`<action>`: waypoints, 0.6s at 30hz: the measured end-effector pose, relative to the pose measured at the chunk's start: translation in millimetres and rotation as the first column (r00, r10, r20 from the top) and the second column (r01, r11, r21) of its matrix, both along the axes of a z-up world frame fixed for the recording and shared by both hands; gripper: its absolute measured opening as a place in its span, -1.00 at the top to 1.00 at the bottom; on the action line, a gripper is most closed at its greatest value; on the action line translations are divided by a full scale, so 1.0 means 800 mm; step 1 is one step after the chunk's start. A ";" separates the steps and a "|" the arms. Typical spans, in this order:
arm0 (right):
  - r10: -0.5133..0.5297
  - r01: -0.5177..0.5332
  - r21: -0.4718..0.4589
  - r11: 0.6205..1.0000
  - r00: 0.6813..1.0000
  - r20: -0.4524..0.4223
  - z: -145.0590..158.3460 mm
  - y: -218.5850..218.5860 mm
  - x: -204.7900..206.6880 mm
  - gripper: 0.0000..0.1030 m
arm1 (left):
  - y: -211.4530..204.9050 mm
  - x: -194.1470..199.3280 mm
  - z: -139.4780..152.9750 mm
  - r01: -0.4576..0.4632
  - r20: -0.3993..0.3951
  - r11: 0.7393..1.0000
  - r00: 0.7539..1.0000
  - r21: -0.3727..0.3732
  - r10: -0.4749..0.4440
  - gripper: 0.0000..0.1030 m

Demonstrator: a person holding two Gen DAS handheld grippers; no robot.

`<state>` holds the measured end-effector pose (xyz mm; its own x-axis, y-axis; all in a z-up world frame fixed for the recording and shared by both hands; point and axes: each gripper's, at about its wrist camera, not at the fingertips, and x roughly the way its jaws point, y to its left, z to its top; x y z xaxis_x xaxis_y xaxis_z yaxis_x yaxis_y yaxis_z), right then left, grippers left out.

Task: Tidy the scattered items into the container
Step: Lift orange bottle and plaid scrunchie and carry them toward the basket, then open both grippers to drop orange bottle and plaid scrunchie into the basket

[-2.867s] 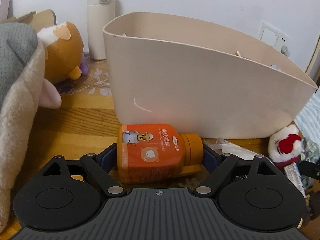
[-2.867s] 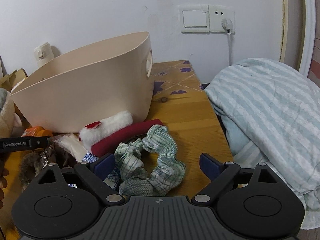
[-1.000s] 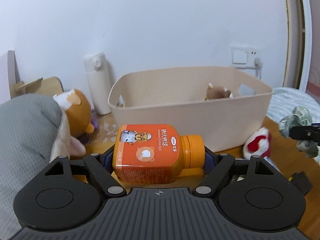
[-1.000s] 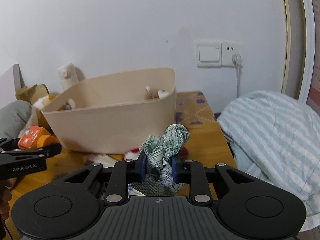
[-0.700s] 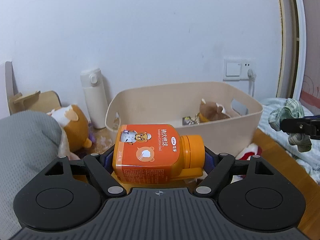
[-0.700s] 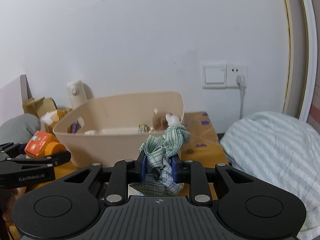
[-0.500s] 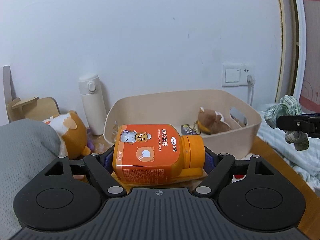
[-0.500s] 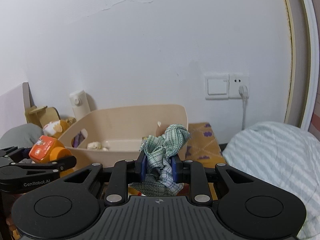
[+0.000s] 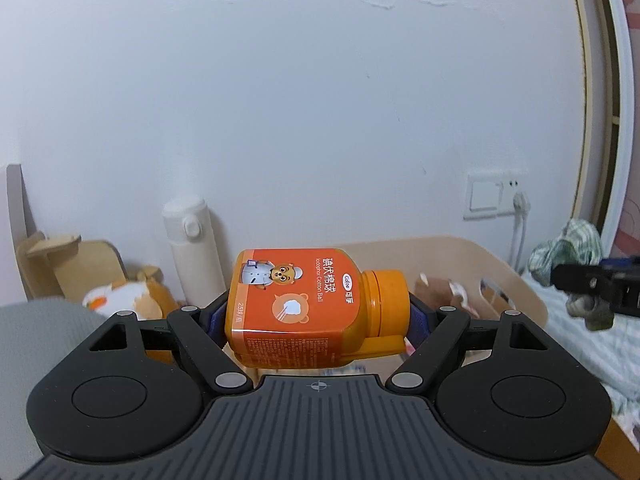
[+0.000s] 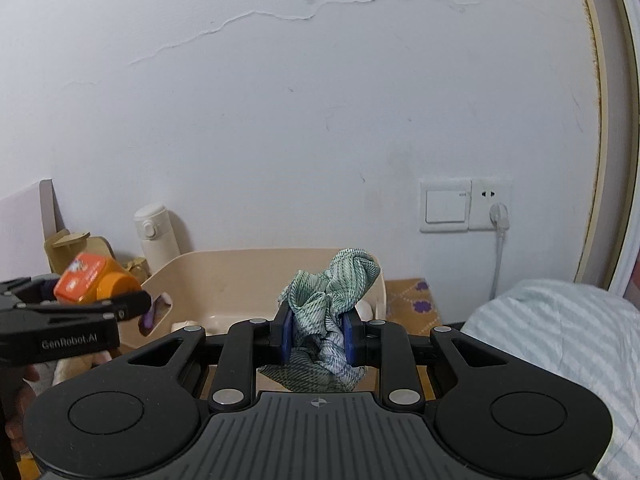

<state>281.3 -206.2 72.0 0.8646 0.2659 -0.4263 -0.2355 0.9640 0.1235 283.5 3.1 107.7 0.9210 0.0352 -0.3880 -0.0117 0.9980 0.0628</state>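
Note:
An orange cotton-ball bottle (image 9: 304, 304) with a bear label lies sideways between the blue pads of my left gripper (image 9: 316, 316), which is shut on it, held above the beige container (image 9: 496, 272). A green checked cloth (image 10: 328, 312) bunches up between the pads of my right gripper (image 10: 318, 330), shut on it, in front of the beige container (image 10: 224, 280). The right wrist view shows the left gripper with the orange bottle (image 10: 92, 274) at the left. The cloth (image 9: 568, 256) hangs at the right edge of the left wrist view.
A white flask (image 9: 192, 244) stands against the wall beside an orange plush toy (image 9: 124, 296) and a wooden stand (image 9: 68, 264). A brown plush (image 9: 436, 284) lies inside the container. Striped bedding (image 10: 560, 332) fills the right. A wall switch and socket (image 10: 464, 204) sit behind.
Both grippers rose with their loads; the container and table sank lower in both views, and more wall shows. Both grips are unchanged.

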 end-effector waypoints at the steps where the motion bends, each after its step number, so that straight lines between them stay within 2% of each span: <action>1: 0.001 -0.001 -0.001 1.000 1.000 0.001 0.002 0.002 0.004 0.57 | 0.001 0.006 0.004 0.000 0.001 1.000 1.000 -0.004 0.000 -0.59; 5: 0.002 -0.001 -0.046 0.999 1.000 0.016 0.005 0.016 0.021 0.57 | 0.010 0.031 0.011 -0.009 -0.029 0.999 1.000 -0.046 0.008 -0.58; 8: 0.011 -0.009 -0.090 0.996 1.000 0.021 0.005 0.029 0.034 0.57 | 0.015 0.049 0.010 -0.025 -0.052 0.998 0.998 -0.052 0.022 -0.59; 15: 0.039 -0.037 -0.132 0.991 0.999 0.006 -0.001 0.050 0.072 0.57 | 0.028 0.094 -0.016 -0.041 -0.177 0.994 0.984 -0.103 0.022 -0.59; 18: 0.045 -0.047 -0.150 0.988 0.999 -0.014 -0.010 0.058 0.086 0.57 | 0.029 0.104 -0.029 -0.036 -0.195 0.994 0.981 -0.100 0.016 -0.59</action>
<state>350.1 -159.9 64.3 0.8483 0.2374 -0.4734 -0.2796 0.9599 -0.0195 366.7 26.6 84.6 0.8275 0.0090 -0.5614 -0.0352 0.9987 -0.0359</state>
